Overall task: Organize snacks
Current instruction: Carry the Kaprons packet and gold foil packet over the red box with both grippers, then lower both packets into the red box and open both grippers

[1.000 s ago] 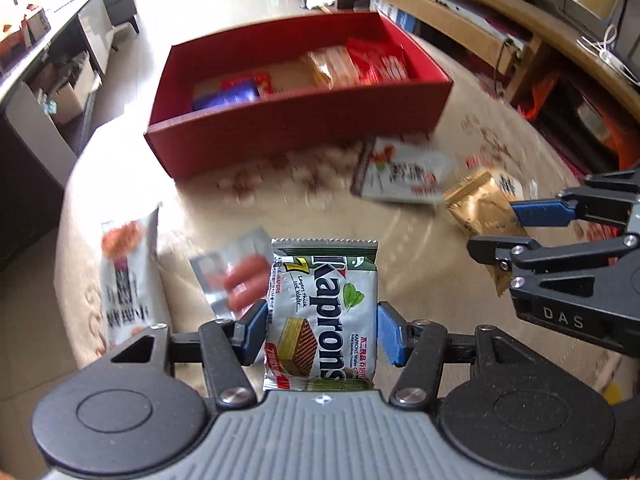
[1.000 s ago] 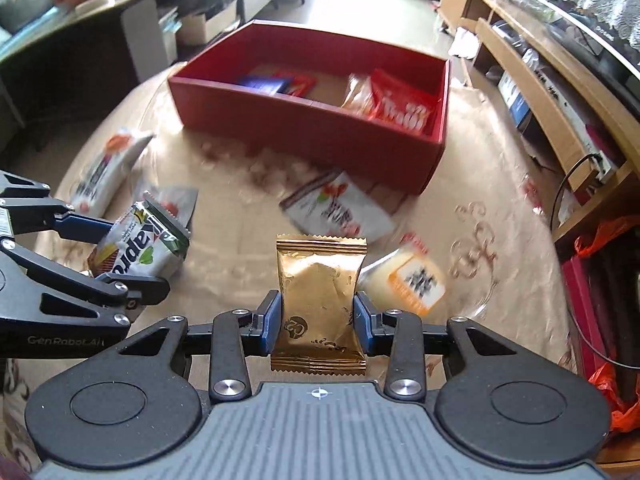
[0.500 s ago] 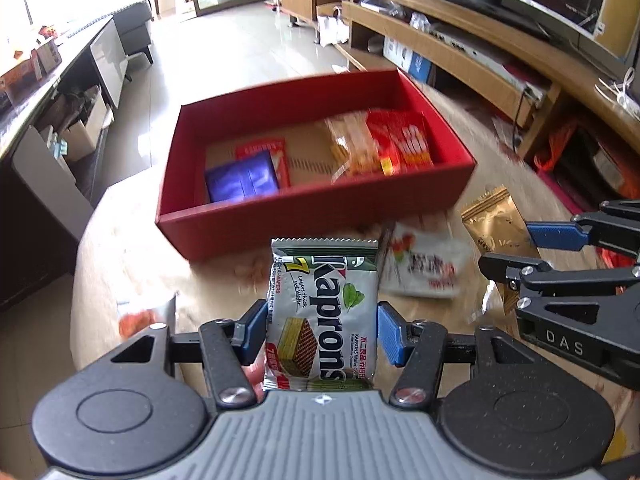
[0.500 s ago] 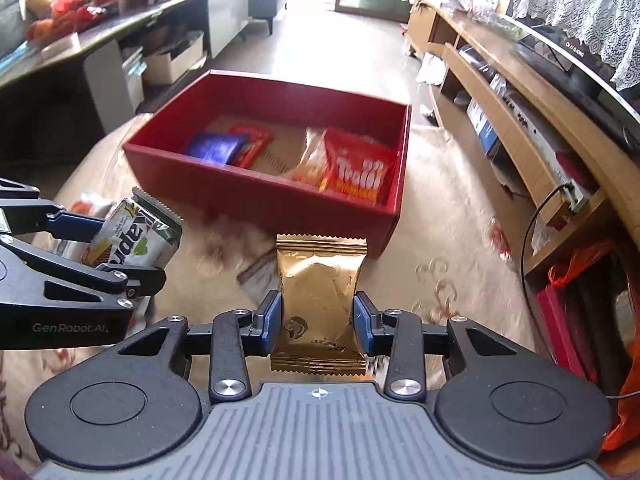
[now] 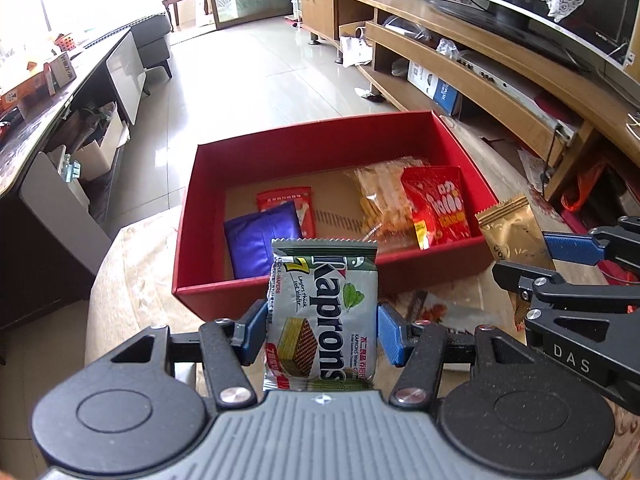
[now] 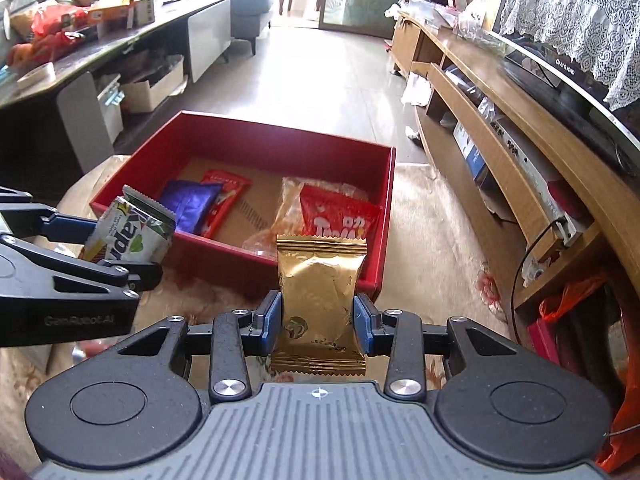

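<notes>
My left gripper [image 5: 322, 334] is shut on a green and white Kaprons wafer pack [image 5: 322, 312], held upright above the table just short of the red box's near wall [image 5: 280, 284]. My right gripper [image 6: 318, 322] is shut on a gold snack packet [image 6: 320, 292], held in front of the red box's near right corner [image 6: 372, 276]. In the box lie a purple packet [image 5: 260, 244], a small red packet [image 5: 286, 202], a clear bag of snacks [image 5: 380, 200] and a red bag [image 5: 438, 204]. Each gripper shows in the other's view, the left [image 6: 132, 244] and the right [image 5: 532, 252].
A white snack packet [image 5: 444, 312] lies on the beige tablecloth [image 5: 132, 276] in front of the box. A wooden TV bench [image 6: 520, 152] runs along the right. A dark counter with boxes [image 6: 80, 60] stands to the left. Beyond the box the table edge drops to the tiled floor.
Both grippers have risen and moved forward toward the red box with their packets. The loose packets on the table have dropped out of sight below them.
</notes>
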Demonstrator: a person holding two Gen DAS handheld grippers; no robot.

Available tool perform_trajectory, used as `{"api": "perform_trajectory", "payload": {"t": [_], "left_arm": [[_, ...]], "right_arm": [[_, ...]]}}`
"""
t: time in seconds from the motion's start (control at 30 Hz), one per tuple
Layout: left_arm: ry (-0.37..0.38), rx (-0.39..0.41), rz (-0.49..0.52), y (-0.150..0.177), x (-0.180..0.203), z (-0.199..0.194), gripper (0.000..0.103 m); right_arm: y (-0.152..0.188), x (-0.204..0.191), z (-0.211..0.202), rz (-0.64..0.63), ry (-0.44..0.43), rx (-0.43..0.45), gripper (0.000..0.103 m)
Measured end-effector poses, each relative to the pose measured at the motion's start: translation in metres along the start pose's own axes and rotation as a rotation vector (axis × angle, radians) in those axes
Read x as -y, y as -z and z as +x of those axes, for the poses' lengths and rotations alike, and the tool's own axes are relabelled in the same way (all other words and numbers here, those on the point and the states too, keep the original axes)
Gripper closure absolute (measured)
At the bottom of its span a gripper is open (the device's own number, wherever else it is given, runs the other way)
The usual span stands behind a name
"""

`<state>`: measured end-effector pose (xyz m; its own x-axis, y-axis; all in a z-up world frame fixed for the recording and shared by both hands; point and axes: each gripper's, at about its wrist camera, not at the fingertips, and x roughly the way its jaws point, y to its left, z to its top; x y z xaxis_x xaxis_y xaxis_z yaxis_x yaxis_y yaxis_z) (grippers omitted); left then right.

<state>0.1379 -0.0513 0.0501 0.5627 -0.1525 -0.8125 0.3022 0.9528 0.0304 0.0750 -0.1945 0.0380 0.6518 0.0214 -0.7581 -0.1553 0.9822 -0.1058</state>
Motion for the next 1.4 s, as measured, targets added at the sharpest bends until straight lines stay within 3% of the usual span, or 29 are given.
{"api": "perform_trajectory", "payload": {"t": [1.4], "left_arm": [[-0.064, 0.001, -0.037, -0.057, -0.004, 0.066, 0.050]], "right_arm": [[-0.048, 0.004, 0.056, 0.016, 0.013, 0.021, 0.057]]}}
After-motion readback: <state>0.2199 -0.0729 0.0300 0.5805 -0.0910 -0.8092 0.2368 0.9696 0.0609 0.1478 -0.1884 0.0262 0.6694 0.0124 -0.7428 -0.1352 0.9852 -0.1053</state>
